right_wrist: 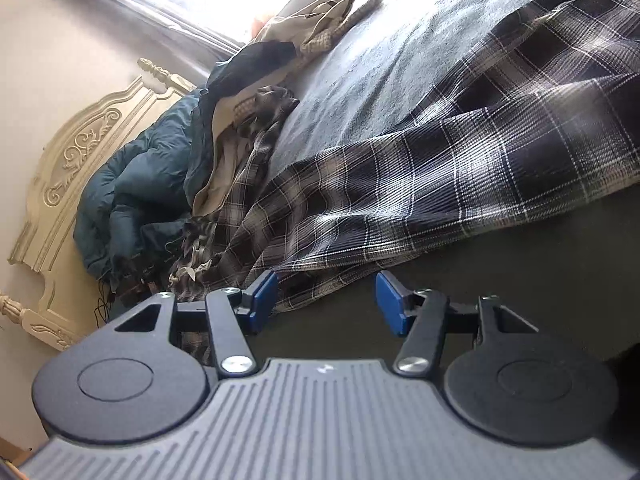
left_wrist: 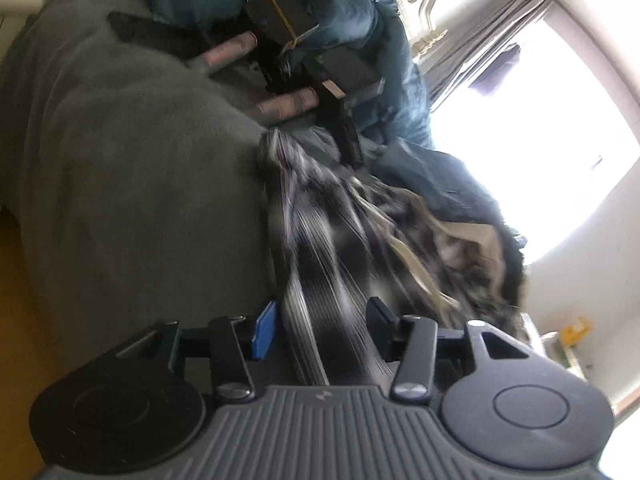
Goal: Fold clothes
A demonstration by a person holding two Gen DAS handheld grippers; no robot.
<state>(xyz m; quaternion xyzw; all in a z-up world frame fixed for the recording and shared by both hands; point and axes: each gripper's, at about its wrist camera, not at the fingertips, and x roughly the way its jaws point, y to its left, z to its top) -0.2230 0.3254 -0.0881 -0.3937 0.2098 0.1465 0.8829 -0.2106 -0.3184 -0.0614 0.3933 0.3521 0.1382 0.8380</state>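
Right wrist | plaid shirt (right_wrist: 460, 168) rumpled on bed | right gripper (right_wrist: 326, 300) spread, left gripper (left_wrist: 320, 328) spread

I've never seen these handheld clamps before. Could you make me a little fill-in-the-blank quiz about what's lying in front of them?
1. The garment spread out ahead of the right gripper has a ____ pattern.
2. The blanket under it is ____ in colour.
3. That gripper's pads are ____ in colour.
4. The teal duvet is bunched against a carved, cream ____.
Missing words: plaid; grey; blue; headboard.
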